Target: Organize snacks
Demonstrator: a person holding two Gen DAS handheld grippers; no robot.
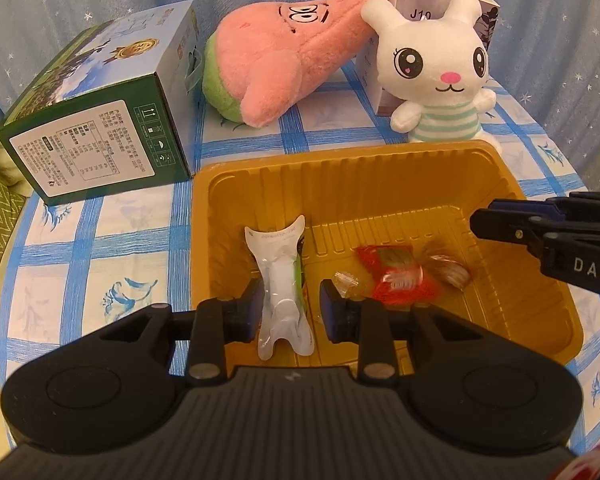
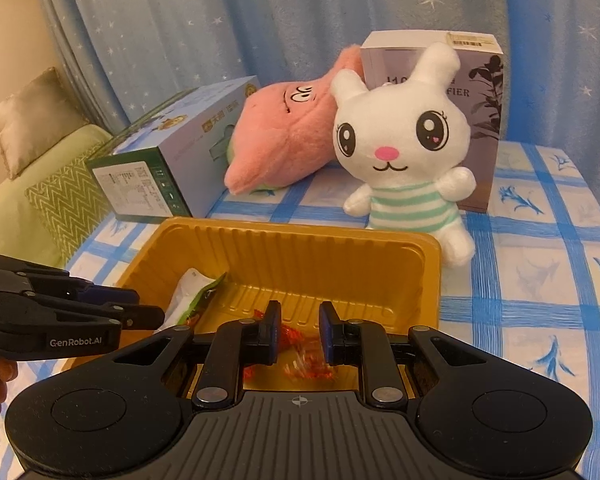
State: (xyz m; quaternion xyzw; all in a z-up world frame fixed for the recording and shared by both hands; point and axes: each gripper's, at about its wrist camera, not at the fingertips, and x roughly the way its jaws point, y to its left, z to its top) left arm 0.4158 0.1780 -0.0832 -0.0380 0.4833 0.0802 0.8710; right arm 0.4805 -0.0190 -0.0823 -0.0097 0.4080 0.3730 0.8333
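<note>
A gold plastic tray (image 1: pixel 340 152) (image 2: pixel 300 230) sits on the blue-checked tablecloth. Inside lie a red-wrapped candy (image 1: pixel 396 276) (image 2: pixel 312 372), a brown candy (image 1: pixel 452 272) and a small clear wrapper (image 1: pixel 346 280). A white snack pouch (image 1: pixel 280 276) (image 2: pixel 192 288) with a green edge stands between the pads of my left gripper (image 1: pixel 286 308) (image 2: pixel 150 306). The left pad touches it and a gap shows at the right pad, so the jaws are open. My right gripper (image 2: pixel 300 332) (image 1: pixel 478 222) hovers over the tray's right part, shut with nothing gripped; the red candy lies below it.
Behind the tray stand a green and blue carton (image 1: pixel 100 120), a pink plush (image 1: pixel 292 52), a white rabbit plush (image 1: pixel 440 68) and a grey box (image 1: pixel 416 0). A starry blue curtain hangs at the back. A green cushioned seat (image 2: pixel 40 200) lies off the table's left.
</note>
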